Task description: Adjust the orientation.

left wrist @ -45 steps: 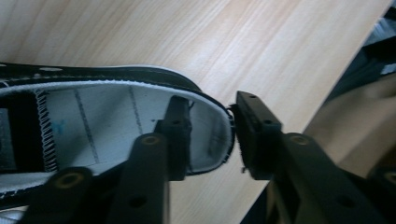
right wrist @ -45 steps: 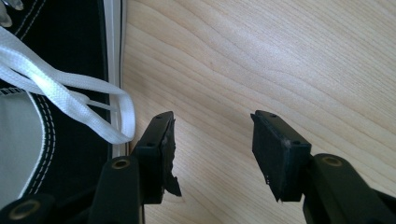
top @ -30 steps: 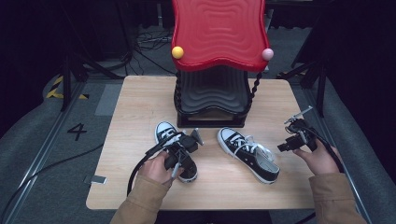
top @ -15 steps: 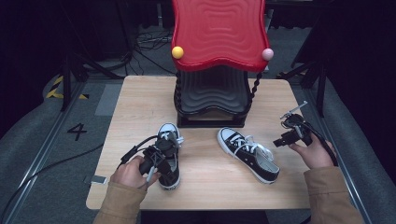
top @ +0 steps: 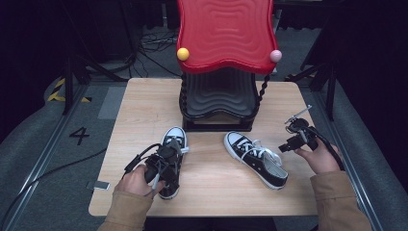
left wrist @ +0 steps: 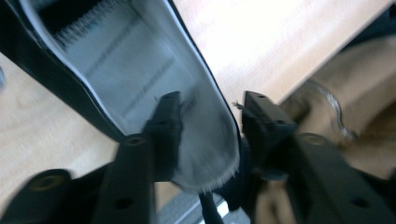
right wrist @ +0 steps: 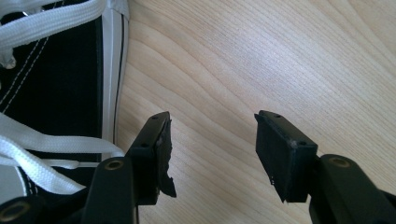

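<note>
Straddling the heel rim of the left shoe (top: 172, 159), the left gripper (left wrist: 208, 126) has just been opening, pads seemingly off the wall; shoe's long axis runs toward the rack (top: 219, 101). Right gripper (right wrist: 212, 140) gapes empty beside the right shoe (top: 257, 159)

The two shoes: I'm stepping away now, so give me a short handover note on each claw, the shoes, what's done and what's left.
Left claw: jaws have just been opening; they straddle the heel wall of the left shoe, one jaw inside, no longer clamped.
Right claw: open, over bare table beside the right shoe.
Done: left shoe set down near the front edge.
Left: probably pairing or racking both shoes by the red stand.
</note>
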`<state>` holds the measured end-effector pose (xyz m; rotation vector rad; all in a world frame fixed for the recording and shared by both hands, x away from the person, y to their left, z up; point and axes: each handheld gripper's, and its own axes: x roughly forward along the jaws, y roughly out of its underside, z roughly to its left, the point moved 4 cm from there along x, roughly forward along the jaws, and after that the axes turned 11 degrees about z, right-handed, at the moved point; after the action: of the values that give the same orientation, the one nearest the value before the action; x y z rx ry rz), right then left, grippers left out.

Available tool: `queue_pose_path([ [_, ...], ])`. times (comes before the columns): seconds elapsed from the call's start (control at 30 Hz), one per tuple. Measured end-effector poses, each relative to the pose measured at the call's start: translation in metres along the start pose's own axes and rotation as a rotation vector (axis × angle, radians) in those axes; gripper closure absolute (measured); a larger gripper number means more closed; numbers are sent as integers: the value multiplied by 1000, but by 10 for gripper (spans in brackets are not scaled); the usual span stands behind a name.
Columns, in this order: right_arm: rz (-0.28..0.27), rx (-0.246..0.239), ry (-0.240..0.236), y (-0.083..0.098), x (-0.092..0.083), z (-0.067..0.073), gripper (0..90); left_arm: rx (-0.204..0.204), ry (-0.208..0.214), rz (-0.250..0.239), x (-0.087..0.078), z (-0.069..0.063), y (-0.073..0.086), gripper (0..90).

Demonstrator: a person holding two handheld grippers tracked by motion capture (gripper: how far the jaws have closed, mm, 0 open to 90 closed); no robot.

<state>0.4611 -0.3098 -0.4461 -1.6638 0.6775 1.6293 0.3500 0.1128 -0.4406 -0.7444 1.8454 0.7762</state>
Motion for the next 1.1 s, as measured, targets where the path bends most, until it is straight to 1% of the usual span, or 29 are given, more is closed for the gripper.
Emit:
queue_pose_path([
  [0.07, -1, 4, -1, 1, 0, 0, 459, -13, -5, -11, 2, 2, -4, 556],
  [0.17, -3, 12, -2, 2, 1, -1, 458, -29, 22, -24, 7, 4, -10, 579],
  [0.23, -2, 17, -5, 3, 1, -1, 461, -49, 11, -28, 10, 6, -14, 605],
  [0.3, 1, 23, -4, 3, 2, -1, 461, -57, 10, -37, 12, 8, -18, 624],
  [0.43, 2, 23, 1, 4, 3, 0, 460, -80, -23, -65, 15, 12, -25, 625],
  [0.47, 1, 26, 2, 5, 3, 0, 459, -91, -17, -78, 16, 13, -26, 637],
  [0.5, -2, 27, 2, 5, 3, 0, 460, -103, -22, -89, 16, 13, -27, 639],
  [0.57, -3, 29, 3, 6, 3, -1, 460, -108, -45, -116, 15, 12, -30, 640],
  [0.63, 0, 31, 4, 7, 4, 0, 459, -113, -50, -143, 14, 13, -31, 647],
  [0.7, 1, 29, 10, 8, 4, 1, 460, -127, -54, -172, 12, 16, -33, 663],
  [0.8, 3, 32, 12, 11, 5, 0, 459, -137, -46, -216, 8, 20, -34, 680],
  [0.83, 3, 34, 12, 12, 5, 0, 459, -132, -50, -232, 6, 21, -34, 681],
  [0.9, 1, 41, 15, 14, 5, -1, 458, -141, -58, -275, 4, 22, -36, 688],
  [1.03, 8, 39, 20, 17, 7, -1, 458, -156, -57, -309, 4, 25, -41, 712],
  [1.1, 9, 39, 23, 18, 7, 0, 458, -155, -58, -314, 4, 25, -41, 725],
])
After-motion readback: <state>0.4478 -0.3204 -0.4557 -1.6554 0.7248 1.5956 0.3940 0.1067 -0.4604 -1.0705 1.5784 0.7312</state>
